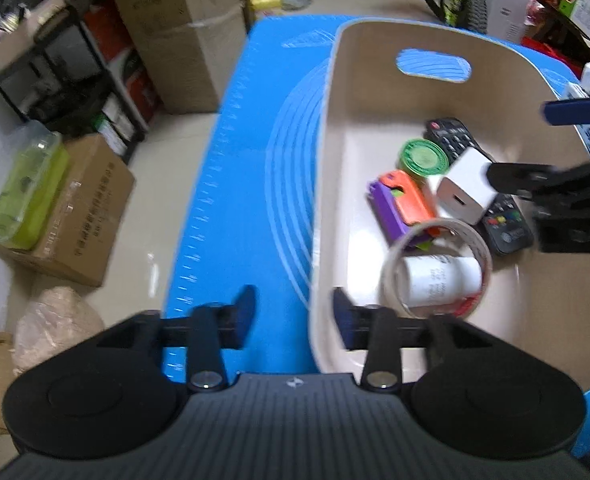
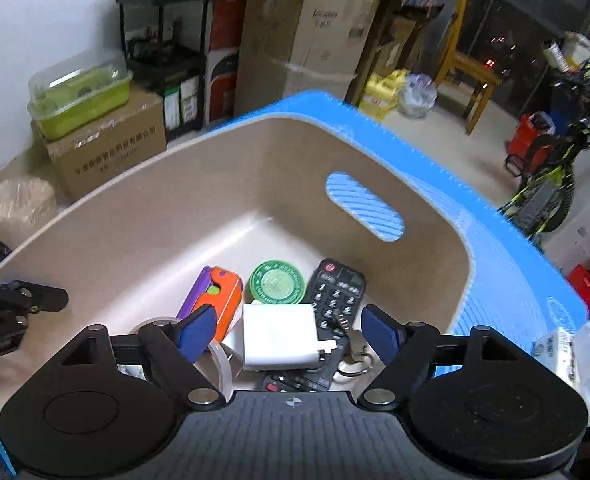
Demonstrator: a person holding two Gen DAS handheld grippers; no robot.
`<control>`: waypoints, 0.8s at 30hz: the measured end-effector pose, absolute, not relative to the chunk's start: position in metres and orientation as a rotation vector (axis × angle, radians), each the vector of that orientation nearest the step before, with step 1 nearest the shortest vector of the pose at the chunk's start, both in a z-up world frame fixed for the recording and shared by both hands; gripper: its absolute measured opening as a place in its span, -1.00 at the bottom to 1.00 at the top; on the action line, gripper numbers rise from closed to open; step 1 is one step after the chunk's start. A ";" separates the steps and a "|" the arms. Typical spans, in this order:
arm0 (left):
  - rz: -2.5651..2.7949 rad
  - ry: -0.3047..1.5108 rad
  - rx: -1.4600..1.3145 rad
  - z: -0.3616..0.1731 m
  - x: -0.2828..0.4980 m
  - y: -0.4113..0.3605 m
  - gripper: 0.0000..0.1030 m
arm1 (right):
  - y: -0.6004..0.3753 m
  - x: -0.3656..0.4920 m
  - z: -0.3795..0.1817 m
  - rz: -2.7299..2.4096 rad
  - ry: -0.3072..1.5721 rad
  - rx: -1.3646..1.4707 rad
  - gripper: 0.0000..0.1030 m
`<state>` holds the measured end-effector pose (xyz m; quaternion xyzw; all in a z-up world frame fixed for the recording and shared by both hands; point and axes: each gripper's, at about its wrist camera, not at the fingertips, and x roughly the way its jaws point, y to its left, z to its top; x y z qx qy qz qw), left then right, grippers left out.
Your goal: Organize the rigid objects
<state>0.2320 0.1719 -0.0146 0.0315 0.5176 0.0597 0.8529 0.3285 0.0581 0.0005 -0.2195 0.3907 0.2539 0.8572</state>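
A beige bin (image 1: 335,92) stands on a blue mat (image 1: 235,200). In it lie a white charger block (image 2: 279,336), a green round tin (image 2: 277,282), an orange and purple toy (image 2: 223,300), a black remote (image 2: 337,292), a tape roll (image 1: 435,226) around a white bottle (image 1: 435,280), and a key ring (image 2: 351,364). My right gripper (image 2: 289,330) hangs open over the charger without touching it. My left gripper (image 1: 293,312) is open at the bin's near left corner, with the wall between its fingers but not pressed.
A second dark remote (image 1: 507,228) lies under the charger. Cardboard boxes (image 1: 183,40), a black shelf (image 1: 67,80) and a green lidded container (image 1: 23,192) stand on the floor left of the mat. A wooden chair (image 2: 471,68) and a bicycle (image 2: 551,176) are further off.
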 end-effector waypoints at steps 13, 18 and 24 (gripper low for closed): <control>0.117 1.035 0.083 0.011 0.212 0.162 0.33 | 0.018 0.267 0.052 0.467 0.662 -0.328 0.92; 0.115 1.008 0.072 0.027 0.202 0.157 0.33 | 0.008 0.250 0.061 0.445 0.674 -0.298 0.96; 0.119 0.984 0.069 0.047 0.183 0.151 0.33 | -0.004 0.227 0.072 0.417 0.674 -0.232 0.96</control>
